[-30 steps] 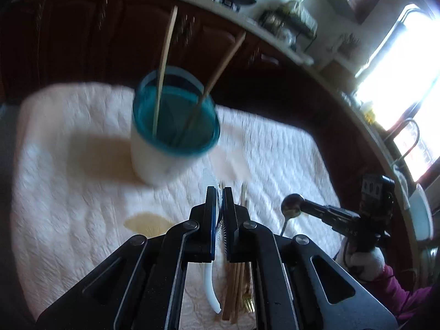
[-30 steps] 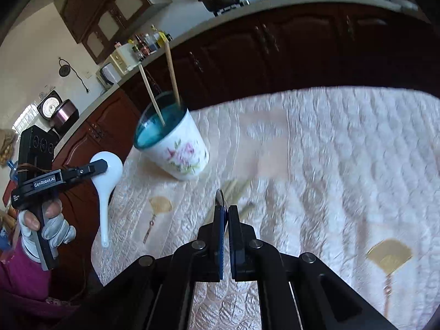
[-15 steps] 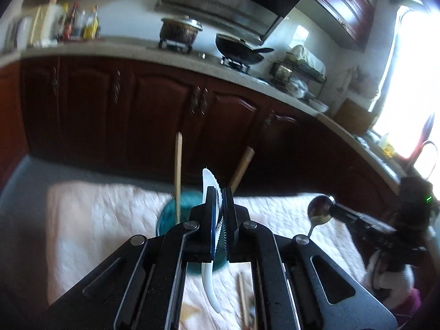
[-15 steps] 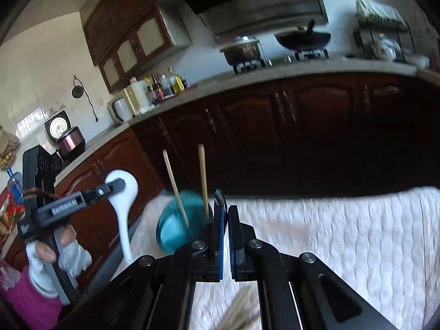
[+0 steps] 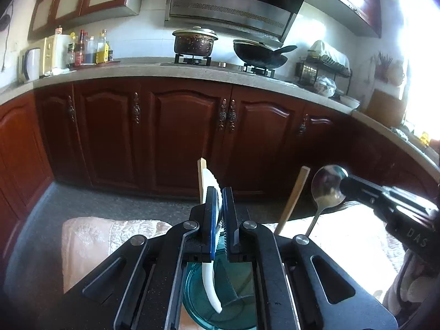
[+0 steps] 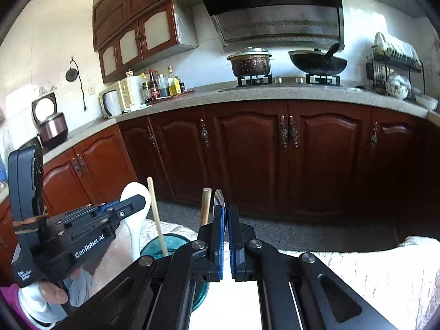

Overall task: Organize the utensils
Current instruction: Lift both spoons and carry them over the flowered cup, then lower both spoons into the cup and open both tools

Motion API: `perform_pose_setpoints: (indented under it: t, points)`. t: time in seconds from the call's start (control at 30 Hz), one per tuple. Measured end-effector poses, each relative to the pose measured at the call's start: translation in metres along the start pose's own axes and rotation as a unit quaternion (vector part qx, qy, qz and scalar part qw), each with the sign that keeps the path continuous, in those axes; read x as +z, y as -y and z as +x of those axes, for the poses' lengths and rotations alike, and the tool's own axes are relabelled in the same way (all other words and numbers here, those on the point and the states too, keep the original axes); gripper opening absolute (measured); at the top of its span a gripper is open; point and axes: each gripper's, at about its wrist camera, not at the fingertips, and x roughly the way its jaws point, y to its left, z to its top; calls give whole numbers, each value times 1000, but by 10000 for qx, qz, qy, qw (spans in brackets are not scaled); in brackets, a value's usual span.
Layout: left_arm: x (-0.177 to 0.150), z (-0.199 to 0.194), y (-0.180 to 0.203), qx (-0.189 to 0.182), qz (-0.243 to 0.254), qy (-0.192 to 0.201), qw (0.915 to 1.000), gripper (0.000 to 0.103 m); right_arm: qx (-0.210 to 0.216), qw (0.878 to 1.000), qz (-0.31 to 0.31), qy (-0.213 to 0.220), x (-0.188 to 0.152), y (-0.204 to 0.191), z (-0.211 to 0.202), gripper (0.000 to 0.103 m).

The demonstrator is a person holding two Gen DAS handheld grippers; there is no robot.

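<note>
The utensils are gathered into a teal-lined cup [image 5: 220,306] standing on a quilted white cloth [image 5: 90,236]. Two wooden chopsticks [image 5: 293,200] are already seen standing in the cup, so that part is judged as done. Two spoons are in hand and not yet dropped: a white ceramic spoon [image 5: 210,283] is pinched by its bowl between the jaws of the left gripper [image 5: 220,220], its handle hanging down toward the cup's mouth, and a metal spoon [image 5: 327,185] is clamped by its bowl in the right gripper [image 6: 226,236], its handle trailing down beside the cup. Both pairs of jaws are pressed almost together on their spoons, with only a thin gap left. In the right wrist view the white spoon [image 6: 136,214] is seen held close over the cup [image 6: 165,243], beside a chopstick [image 6: 156,214]. Whether more utensils are left on the cloth cannot be told now, as that area is hidden by the grippers. The release of both spoons into the cup is judged to be what remains.

Compared with the frame a second earlier, both views have been tilted upward: the kitchen cabinets [image 5: 192,137], the stove and its pots are now taken in, where mostly cloth and cup were shown. The cup has slid from the middle of the left view to its bottom edge, and the pile of chopsticks then visible on the cloth is no longer seen. The metal spoon is now raised nearer the cup. The grips are unchanged.
</note>
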Motion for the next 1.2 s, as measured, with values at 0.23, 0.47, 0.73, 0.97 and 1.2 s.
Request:
perform_pose_setpoints:
  t: [0.23,0.47,0.73,0.97,1.2]
  points:
    - [-14,13,-1,45,59,-8,10000,3,-287,9987,-380,159,-1,-7,9,2]
    - [-28,6,-2,-16,17,-148,9999,3,-221,9989,-408,-10,-18,-11,15,3]
    - [-48,2,3,-42,61,-415,9991,3,130,9986,-288,-424,-41,-18,25,3]
    - [-65,1,0,-7,-102,-640,9979,3,307,9961,-258,-789,-57,-26,37,4]
    - [-71,3,-3,30,-213,-777,9967,3,454,9939,24,-1004,-65,-20,43,12]
